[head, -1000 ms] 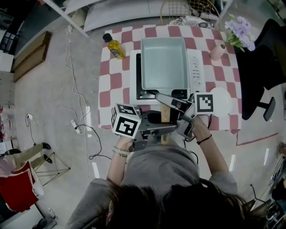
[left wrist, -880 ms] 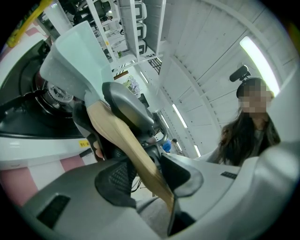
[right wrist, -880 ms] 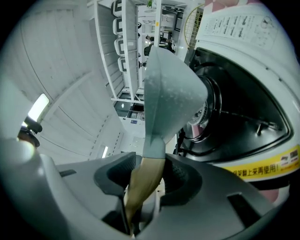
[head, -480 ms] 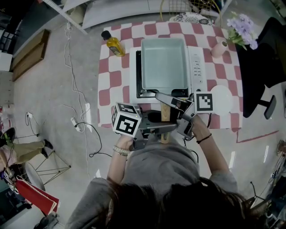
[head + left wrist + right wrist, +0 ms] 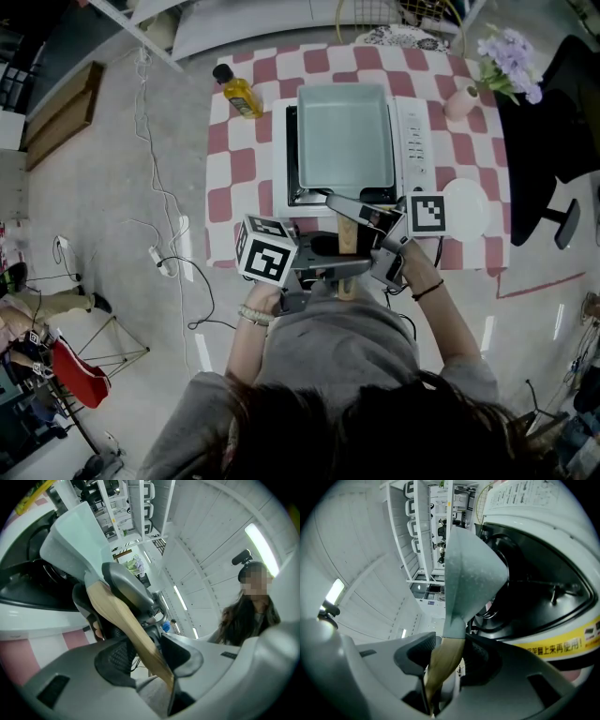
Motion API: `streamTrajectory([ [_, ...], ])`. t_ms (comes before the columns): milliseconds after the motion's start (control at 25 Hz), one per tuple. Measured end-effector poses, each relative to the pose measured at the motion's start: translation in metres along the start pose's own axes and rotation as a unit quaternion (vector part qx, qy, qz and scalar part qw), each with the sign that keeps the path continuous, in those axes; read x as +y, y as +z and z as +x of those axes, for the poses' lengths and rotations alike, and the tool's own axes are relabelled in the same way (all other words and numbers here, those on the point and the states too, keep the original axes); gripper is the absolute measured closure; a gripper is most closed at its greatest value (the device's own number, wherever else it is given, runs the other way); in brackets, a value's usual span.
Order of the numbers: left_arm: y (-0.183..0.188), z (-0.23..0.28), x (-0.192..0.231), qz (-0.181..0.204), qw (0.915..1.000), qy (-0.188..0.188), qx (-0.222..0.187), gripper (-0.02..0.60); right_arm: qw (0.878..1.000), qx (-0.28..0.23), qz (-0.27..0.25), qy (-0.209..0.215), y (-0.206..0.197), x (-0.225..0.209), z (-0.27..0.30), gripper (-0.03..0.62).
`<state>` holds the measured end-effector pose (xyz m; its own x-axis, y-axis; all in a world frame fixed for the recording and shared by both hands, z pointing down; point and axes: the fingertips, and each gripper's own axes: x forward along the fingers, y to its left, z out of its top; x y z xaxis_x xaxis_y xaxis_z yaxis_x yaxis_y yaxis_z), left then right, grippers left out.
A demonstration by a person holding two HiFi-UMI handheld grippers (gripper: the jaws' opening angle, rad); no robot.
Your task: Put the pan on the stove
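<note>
Pan [image 5: 343, 136] upper centre of frame, appears seated on stove [image 5: 410, 141], checkered surface [image 5: 234, 159] beneath. Left gripper [image 5: 339, 272] & right gripper [image 5: 361, 216]: jaws both clamped on wooden handle [image 5: 347, 239], lower centre. Placement prob. done; remaining: let go of handle, withdraw.

Staged lab kitchen: stove [image 5: 413, 131], checkered tablecloth [image 5: 234, 178].

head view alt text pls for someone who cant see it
Seen from above, a person's left gripper and right gripper both clamp the wooden handle of a pale green pan lying over a white stove on a red-and-white checked table. An oil bottle, a vase of purple flowers and a white plate stand around the stove.
</note>
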<state>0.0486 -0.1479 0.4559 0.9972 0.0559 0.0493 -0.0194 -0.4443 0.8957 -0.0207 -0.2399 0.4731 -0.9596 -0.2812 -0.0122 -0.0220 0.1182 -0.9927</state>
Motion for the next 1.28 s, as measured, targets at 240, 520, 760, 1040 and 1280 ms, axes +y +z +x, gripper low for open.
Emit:
streamTrajectory([
  [240,0.000,-0.001,0.001,-0.007,1.0000,-0.002,-0.001,0.410,1.000,-0.001,0.008,-0.003,0.000,-0.003,0.001,0.414],
  [520,-0.002,-0.001,0.003,-0.012,0.9999,-0.005,0.001,0.410,1.000,-0.002,0.013,-0.008,-0.002,-0.007,0.000,0.414],
  [760,-0.003,-0.001,0.004,-0.013,0.9999,-0.004,0.005,0.410,1.000,-0.004,0.015,-0.007,-0.002,-0.007,0.000,0.414],
  [1040,-0.006,-0.001,0.008,-0.014,0.9999,-0.005,0.007,0.410,1.000,-0.002,0.010,-0.007,-0.002,-0.011,0.000,0.414],
  [1280,-0.007,-0.001,0.009,-0.018,0.9998,-0.008,0.007,0.410,1.000,-0.002,0.010,-0.007,-0.003,-0.011,0.000,0.414],
])
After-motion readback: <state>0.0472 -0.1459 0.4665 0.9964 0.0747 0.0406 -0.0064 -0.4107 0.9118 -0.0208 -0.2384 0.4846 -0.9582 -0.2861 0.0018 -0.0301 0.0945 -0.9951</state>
